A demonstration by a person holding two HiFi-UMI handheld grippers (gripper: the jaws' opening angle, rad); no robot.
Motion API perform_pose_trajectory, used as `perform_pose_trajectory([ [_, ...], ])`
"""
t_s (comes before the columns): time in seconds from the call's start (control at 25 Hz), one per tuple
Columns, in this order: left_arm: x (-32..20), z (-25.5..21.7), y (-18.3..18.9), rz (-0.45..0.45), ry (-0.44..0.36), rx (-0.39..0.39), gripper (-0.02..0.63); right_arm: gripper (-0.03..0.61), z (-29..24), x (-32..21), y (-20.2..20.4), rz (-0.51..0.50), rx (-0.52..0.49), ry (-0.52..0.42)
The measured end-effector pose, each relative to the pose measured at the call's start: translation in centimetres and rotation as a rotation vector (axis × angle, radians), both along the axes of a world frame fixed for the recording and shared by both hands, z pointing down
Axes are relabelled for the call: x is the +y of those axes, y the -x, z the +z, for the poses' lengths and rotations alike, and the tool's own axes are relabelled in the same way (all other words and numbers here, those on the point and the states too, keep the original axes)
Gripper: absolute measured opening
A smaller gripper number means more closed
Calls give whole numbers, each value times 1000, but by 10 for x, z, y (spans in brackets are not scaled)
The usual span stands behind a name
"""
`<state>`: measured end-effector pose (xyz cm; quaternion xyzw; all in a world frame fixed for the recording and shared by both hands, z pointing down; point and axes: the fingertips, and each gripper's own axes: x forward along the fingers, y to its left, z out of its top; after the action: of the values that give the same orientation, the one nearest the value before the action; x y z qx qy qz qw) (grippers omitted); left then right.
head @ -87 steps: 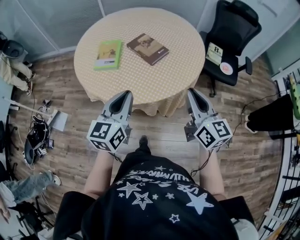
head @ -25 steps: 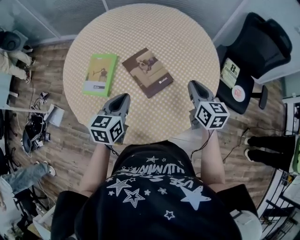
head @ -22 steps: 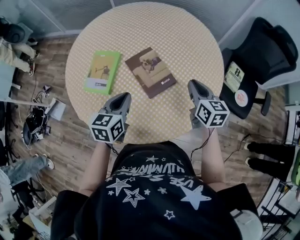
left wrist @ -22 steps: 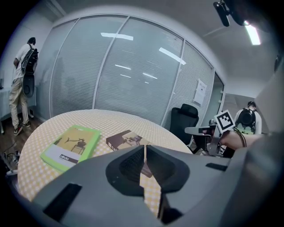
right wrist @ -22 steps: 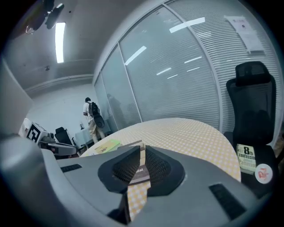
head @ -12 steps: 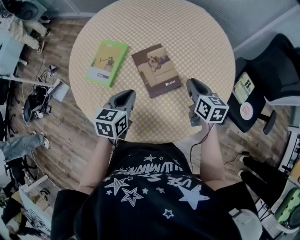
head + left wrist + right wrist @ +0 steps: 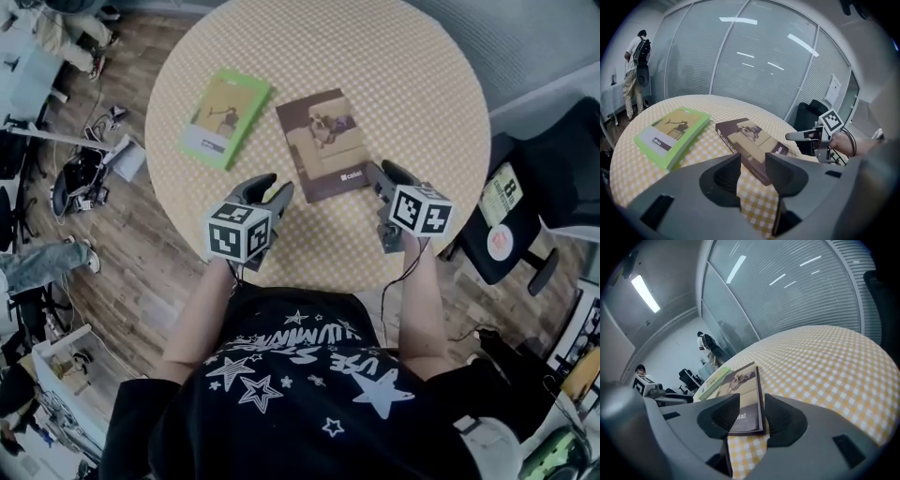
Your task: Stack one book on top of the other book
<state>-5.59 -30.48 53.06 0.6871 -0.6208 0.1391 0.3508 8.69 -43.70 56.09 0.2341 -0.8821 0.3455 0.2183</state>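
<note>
Two empty claws, jaws just opening partway: left claw (image 7: 275,191) and right claw (image 7: 381,172) flank brown book (image 7: 325,141). Thin, stiff, light; pinch near edge.

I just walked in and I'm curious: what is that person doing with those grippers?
A person holds a gripper in each hand over a round table. The left gripper and right gripper have both just been opening their jaws near the brown book, with nothing gripped. The green book lies beside it, apart, so the books are not yet stacked.
</note>
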Motion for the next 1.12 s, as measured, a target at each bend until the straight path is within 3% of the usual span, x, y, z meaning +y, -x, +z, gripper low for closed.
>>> perform_pose_trajectory([
  [0.28, -20, 33, -5, -44, 94, 132, 326, 193, 20, -2, 17, -67, 36, 64],
  [0.44, -26, 47, -11, -62, 131, 211, 339, 204, 28, 0, 26, -114, 65, 105],
  [0.68, -33, 63, -12, -88, 171, 221, 346, 204, 37, 7, 38, -160, 81, 143],
  [1.12, -45, 72, -19, -71, 212, 271, 347, 204, 40, 9, 40, -102, 61, 167],
])
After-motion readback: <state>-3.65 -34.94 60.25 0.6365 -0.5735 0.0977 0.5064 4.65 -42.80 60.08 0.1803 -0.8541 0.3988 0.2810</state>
